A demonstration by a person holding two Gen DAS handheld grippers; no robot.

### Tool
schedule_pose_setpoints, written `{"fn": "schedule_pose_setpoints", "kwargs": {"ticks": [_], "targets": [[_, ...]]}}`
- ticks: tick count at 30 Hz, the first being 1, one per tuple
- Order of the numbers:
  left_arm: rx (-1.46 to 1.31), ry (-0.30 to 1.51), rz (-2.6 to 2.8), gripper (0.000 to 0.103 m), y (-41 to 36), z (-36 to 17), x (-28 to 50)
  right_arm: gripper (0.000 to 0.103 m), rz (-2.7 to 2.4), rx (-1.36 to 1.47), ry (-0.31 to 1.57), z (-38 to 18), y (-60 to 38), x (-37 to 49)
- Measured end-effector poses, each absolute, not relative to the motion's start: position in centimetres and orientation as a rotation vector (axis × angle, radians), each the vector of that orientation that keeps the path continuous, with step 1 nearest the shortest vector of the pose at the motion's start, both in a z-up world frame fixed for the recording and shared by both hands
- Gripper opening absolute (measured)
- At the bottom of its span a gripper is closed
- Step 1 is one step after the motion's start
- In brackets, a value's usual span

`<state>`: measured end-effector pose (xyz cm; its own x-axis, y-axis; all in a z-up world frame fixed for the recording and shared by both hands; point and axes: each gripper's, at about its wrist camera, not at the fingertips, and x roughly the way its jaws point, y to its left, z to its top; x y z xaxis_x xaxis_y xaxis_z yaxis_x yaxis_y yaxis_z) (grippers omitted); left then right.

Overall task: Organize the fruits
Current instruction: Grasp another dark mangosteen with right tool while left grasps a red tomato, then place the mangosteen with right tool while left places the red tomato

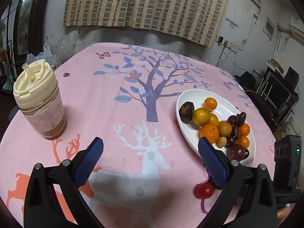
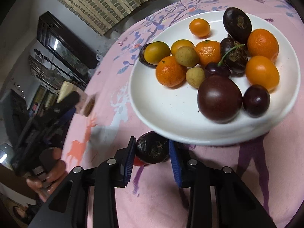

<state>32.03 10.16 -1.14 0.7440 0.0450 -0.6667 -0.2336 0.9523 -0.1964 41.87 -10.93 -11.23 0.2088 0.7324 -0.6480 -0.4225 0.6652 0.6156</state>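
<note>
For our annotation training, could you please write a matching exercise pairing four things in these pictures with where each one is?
Things:
1. dark rough-skinned round fruit
2. small glossy red tomato
3. cream-lidded tumbler with a straw
4. large smooth dark purple plum

Places:
A. lying on the white oval plate
B. between the blue pads of the right gripper
C. standing on the pink tablecloth, far from the plate
D. on the cloth just off the plate's near edge, beside the open left gripper

Pairs: 1-B, 2-D, 3-C, 4-A
</note>
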Motion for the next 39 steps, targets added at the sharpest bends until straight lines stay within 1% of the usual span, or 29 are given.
{"fn": "schedule_pose_setpoints", "kwargs": {"ticks": [2,5,8,12,13,14,17,23,27,29,31,33,35,39], "targets": [[-0.273,0.736,0.144,0.098,9.9,-1.5,32.1,0.035,0.859,0.37,1.051,-10.2,-11.7,41.3],[-0.248,0.786,0.085,0.098,8.9,-2.2,32.2,0.035,0.854,0.388,0.932,-8.2,-13.5,40.3],[-0.206,0.847,-0.046,0.098,6.9,-3.5,32.1,0.035,0.768,0.335,0.84,-7.0,-14.5,39.5],[-0.088,0.883,-0.144,0.098,3.5,-5.0,31.1,0.035,0.763,0.359,0.824,-6.6,-15.2,39.5],[-0.038,0.866,-0.146,0.094,2.5,-5.1,30.8,0.035,0.762,0.362,0.825,-6.5,-15.3,39.5],[0.003,0.854,-0.149,0.085,1.8,-5.2,30.6,0.035,0.761,0.361,0.824,-6.4,-15.4,39.5],[0.074,0.846,-0.178,0.07,0.2,-5.6,30.3,0.035,0.76,0.357,0.821,-6.4,-15.5,39.4],[0.143,0.833,-0.148,0.06,-0.7,-6.1,30.6,0.035,0.763,0.351,0.817,-6.4,-15.6,39.2],[0.163,0.808,-0.162,0.058,-1.3,-6.0,30.9,0.035,0.762,0.348,0.814,-6.3,-15.5,39.1],[0.166,0.809,-0.188,0.054,-1.7,-6.0,31.0,0.035,0.758,0.347,0.817,-6.3,-15.5,39.1],[0.184,0.818,-0.197,0.053,-2.1,-6.3,31.0,0.035,0.756,0.348,0.819,-6.3,-15.6,39.1],[0.2,0.826,-0.202,0.049,-2.3,-6.5,31.0,0.035,0.754,0.347,0.818,-6.3,-15.7,39.2],[0.198,0.843,-0.214,0.04,-2.3,-6.8,31.2,0.035,0.754,0.347,0.818,-6.3,-15.7,39.2],[0.182,0.862,-0.194,0.033,-1.9,-7.1,31.5,0.035,0.753,0.346,0.818,-6.3,-15.7,39.2]]}}
